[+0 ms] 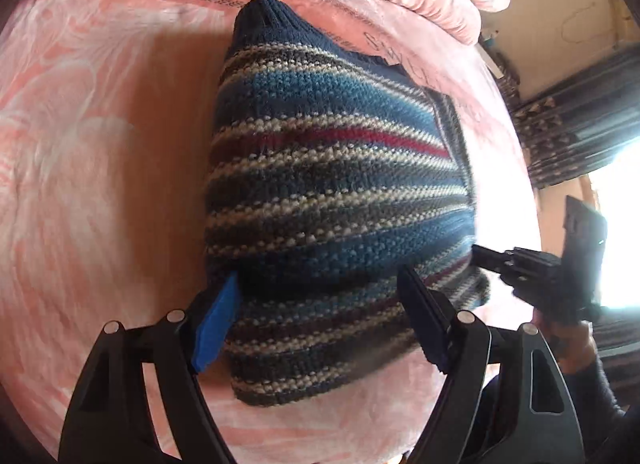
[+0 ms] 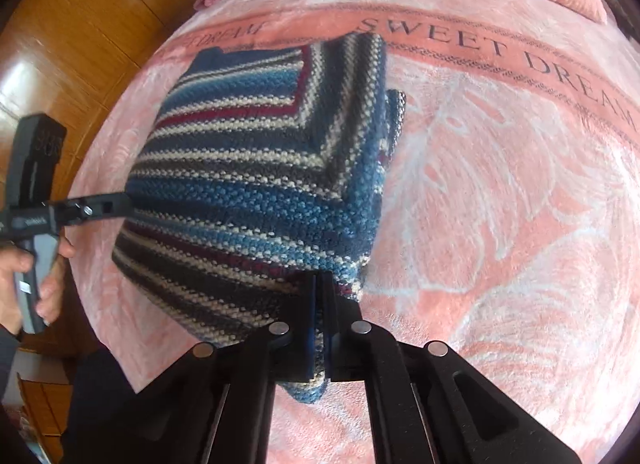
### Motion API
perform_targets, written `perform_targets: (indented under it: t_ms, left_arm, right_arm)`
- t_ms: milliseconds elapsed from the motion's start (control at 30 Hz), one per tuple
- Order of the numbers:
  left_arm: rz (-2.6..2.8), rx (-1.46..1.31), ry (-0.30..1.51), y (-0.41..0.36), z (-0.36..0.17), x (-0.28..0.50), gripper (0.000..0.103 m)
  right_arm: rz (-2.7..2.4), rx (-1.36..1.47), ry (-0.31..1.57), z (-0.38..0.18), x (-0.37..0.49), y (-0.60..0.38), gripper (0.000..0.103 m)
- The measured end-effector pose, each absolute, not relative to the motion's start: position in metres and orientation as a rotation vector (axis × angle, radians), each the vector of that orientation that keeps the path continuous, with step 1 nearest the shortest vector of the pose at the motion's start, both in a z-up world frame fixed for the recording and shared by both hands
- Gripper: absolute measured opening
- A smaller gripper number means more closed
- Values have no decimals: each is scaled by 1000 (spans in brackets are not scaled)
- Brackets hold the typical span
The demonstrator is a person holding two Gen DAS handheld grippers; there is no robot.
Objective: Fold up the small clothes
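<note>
Right gripper [image 2: 319,328]: fingers pinched tight on the near edge of the folded blue, white, grey and maroon striped knit sweater [image 2: 256,184], a sliver of knit showing between them. Left gripper [image 1: 320,316]: fingers spread wide to either side of the sweater's near end, blue-padded fingertip [image 1: 216,324] against the knit, nothing clamped. Sweater lying folded on the pink plush bedspread lettered "SWEET DREAM" [image 2: 500,192], wooden floor [image 2: 80,24] beyond the bed's edge.
</note>
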State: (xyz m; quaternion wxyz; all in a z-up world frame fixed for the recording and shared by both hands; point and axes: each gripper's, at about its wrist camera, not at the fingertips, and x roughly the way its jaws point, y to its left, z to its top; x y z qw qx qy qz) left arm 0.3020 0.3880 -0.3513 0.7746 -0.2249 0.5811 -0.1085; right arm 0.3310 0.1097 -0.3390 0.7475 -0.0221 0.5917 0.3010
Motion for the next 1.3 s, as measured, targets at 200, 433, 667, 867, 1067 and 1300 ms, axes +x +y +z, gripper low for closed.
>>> perform_targets:
  t_ms: [200,433,667,867,1067,1300]
  left_arm:
    - [-263,-549,1121,400,-311,252,78]
    - [-130,-537,1340,394,-385,248,76]
    - [-134,-574,1239,408,-330,197,79]
    - [-35,-461,1131,395,-256,101,100]
    - [75,-295,1016,365,-188,22,100]
    - [98,-257,902,335,-117,-39,100]
  right_arm:
    - [673,-45,1227,-305,298,98,7]
    - [588,-90,1300,-346,295,108,4]
    - [554,-28,1246,-297,250,82,11]
    - [477,18,1193,-253,172,64,76]
    - [360,-42,1128,-210,103,60,98]
    - [199,-175,964,-135,45,62,99]
